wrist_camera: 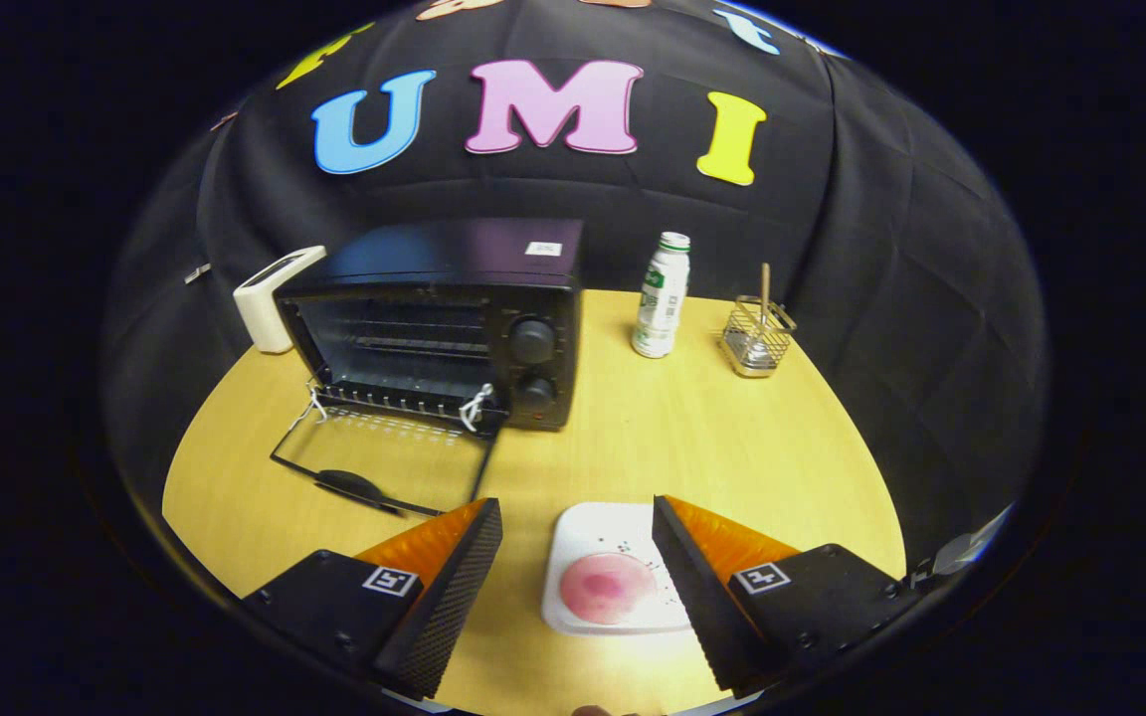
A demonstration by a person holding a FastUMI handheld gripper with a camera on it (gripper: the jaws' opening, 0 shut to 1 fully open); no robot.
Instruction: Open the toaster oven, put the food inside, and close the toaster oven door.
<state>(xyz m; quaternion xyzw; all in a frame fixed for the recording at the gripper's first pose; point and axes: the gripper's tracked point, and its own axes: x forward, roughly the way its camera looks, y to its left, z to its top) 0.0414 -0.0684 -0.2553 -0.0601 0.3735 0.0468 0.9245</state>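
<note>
Gripper view: gripper [578,517] spread above food [608,587], toaster oven [434,328] door down

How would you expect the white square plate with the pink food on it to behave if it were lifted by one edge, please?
The plate, lying between the open claw fingers, looks stiff and glossy, so it may slip in a thin edge grip. Held by one side, it would probably tilt. The pink food sits loose on it and could slide off toward the wooden table.
</note>
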